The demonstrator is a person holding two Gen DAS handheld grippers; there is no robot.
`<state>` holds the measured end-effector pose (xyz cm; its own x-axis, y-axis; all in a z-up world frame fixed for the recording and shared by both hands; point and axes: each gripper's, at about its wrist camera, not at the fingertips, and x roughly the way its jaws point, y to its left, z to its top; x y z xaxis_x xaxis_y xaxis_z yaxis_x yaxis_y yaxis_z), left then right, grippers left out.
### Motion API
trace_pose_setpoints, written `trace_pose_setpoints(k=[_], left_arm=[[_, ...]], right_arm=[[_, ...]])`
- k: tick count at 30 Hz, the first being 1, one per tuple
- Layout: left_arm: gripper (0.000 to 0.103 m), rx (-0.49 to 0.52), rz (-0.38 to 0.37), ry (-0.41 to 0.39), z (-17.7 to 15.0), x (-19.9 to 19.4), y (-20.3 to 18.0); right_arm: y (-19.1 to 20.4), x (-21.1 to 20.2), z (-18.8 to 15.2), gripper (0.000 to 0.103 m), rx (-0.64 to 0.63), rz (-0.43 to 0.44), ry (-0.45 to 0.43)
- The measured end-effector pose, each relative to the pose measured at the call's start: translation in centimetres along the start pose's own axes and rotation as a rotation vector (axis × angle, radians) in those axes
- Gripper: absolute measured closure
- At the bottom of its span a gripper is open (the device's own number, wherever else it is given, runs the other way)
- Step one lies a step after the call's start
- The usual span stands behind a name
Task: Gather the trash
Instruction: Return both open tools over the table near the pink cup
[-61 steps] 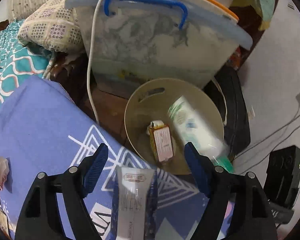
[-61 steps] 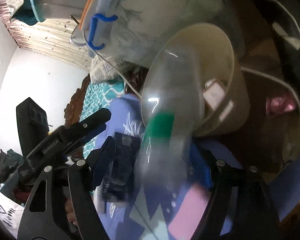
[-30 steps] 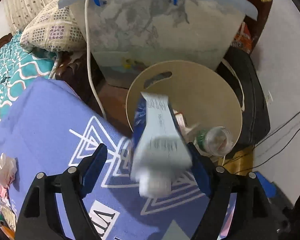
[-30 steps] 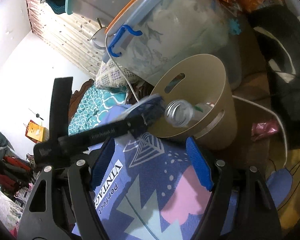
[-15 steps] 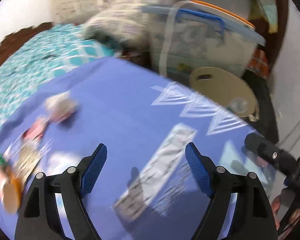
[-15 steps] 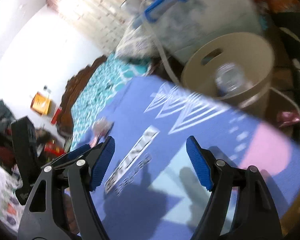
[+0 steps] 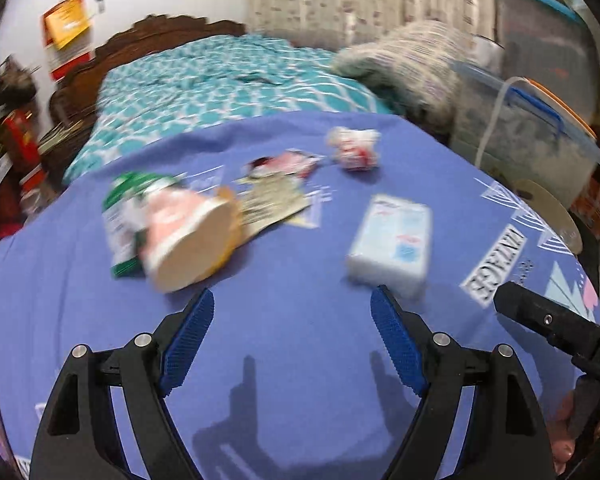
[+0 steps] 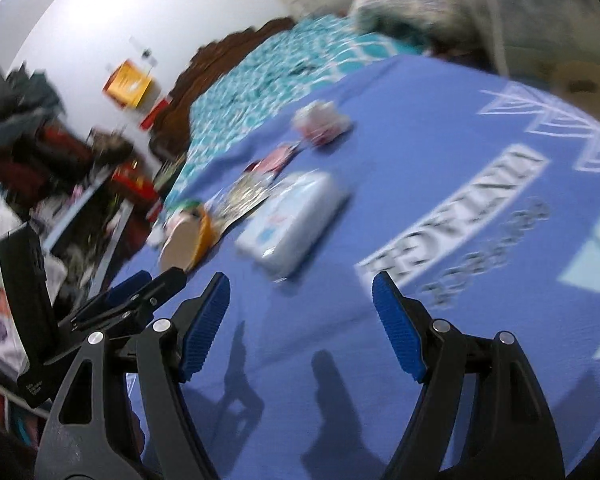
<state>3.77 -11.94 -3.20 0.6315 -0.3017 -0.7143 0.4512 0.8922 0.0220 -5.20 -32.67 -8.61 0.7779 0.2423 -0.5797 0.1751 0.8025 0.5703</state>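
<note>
Just beyond the left hand-held gripper (image 7: 292, 312) lies trash (image 7: 390, 246)

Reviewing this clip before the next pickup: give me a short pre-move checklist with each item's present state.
1. Left tongs empty and open: ok.
2. Right tongs empty and open: ok.
3. Trash left on the blue blanket: ok; white box, crumpled paper, tipped cup, flat wrappers.
4. White box free of neighbours: ok.
5. Bin reachable: cannot tell, only its rim shows.
6. Sharp view: not ok, blurred.
</note>
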Motion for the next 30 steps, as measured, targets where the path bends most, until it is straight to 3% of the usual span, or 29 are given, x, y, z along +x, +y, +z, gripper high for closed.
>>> trace_pose_setpoints(k=[8, 14, 25, 30], left_arm=[[0.026, -0.093, 0.078, -0.003, -2.6, -1.0, 5.8], [0.026, -0.116, 0.135, -0.017, -3.7, -1.3, 7.7], [0.026, -0.098, 0.108, -0.059, -4.3, -1.8, 7.6], [0.022, -0.067, 0.113, -0.078, -4.3, -2.0, 6.9]], right_arm=[[5.3, 3.2, -0.7, 0.028, -0.122, 0.017, 0.067], [6.6, 4.2, -0.9, 0.028, -0.163, 0.011, 0.081], [4.7, 3.8, -0.5, 0.030, -0.096, -0.028, 0.022], [3.7, 4.3, -0.9, 0.030, -0.065, -0.034, 0.037]])
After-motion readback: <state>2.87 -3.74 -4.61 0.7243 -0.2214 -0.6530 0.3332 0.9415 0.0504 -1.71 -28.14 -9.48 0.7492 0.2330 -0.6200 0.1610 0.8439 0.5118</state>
